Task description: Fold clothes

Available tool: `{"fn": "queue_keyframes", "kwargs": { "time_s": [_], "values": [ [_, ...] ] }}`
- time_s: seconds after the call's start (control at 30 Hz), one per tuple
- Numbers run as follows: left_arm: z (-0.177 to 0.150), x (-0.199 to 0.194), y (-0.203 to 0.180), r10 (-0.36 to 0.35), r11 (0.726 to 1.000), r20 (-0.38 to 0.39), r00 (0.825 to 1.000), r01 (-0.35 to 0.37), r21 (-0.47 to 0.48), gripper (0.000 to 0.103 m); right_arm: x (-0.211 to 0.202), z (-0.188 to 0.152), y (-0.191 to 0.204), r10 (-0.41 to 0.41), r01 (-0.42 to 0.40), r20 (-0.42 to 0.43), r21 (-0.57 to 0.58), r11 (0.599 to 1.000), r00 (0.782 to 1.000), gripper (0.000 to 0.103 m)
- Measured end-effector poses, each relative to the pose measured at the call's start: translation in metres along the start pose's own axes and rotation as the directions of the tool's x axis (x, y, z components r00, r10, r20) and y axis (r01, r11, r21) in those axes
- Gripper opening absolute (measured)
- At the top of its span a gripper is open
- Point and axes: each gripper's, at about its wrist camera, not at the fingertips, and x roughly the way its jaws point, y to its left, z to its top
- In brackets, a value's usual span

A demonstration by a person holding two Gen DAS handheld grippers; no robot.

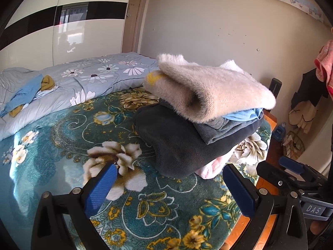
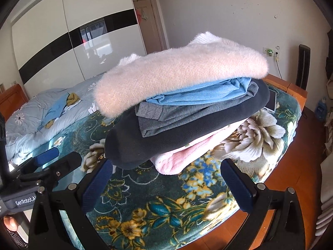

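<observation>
Stack: 5 folded garments (image 2: 187, 112) piled on the floral blanket (image 2: 158, 212), directly ahead of both grippers.
Loose clothes: blue-and-mustard heap (image 1: 29, 91) far ahead-left, nearer the left gripper.
Left gripper (image 1: 170, 189): wide, empty.
Right gripper (image 2: 166, 183): wide, empty.

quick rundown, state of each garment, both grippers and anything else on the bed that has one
left gripper: open, empty
right gripper: open, empty
fluffy cream sweater: folded, top of stack
light blue top: folded, under the sweater
grey garment: folded, mid stack
dark garment: folded, beneath the grey
pink fleece: folded, bottom of stack
blue and mustard clothes: crumpled, unfolded on the quilt
floral quilt: rumpled
</observation>
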Motion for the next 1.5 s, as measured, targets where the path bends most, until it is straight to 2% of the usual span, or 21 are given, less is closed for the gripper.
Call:
{"fn": "queue_keyframes", "kwargs": {
  "time_s": [0.27,0.37,0.47,0.63,0.8,1.5],
  "values": [
    [-0.003,-0.013,-0.006,0.079,0.994,0.025,0.997,-0.081,0.069,0.103,-0.02,-0.005,0.022,-0.028,0.028,0.003,-0.044,0.999,1.0,0.103],
    [-0.002,-0.018,-0.004,0.082,0.994,0.035,0.996,-0.084,0.074,0.103,-0.025,-0.005,0.027,-0.077,0.078,0.02,-0.068,0.995,0.997,0.103],
    [-0.002,-0.02,-0.001,0.116,0.989,0.047,0.992,-0.12,0.082,0.103,-0.03,-0.004,0.032,-0.124,0.127,0.04,-0.091,0.988,0.991,0.103],
    [-0.003,-0.022,0.003,0.173,0.98,0.06,0.983,-0.178,0.093,0.103,-0.033,-0.004,0.035,-0.112,0.116,0.05,-0.088,0.989,0.992,0.103],
    [-0.007,-0.017,0.003,0.172,0.98,0.032,0.985,-0.174,0.093,0.103,-0.031,-0.006,0.032,-0.115,0.118,0.04,-0.076,0.99,0.993,0.103],
    [-0.013,-0.01,-0.009,0.156,0.98,0.005,0.988,-0.155,0.128,0.103,-0.026,-0.013,0.028,-0.126,0.127,0.022,-0.061,0.99,0.992,0.103]
  ]
}}
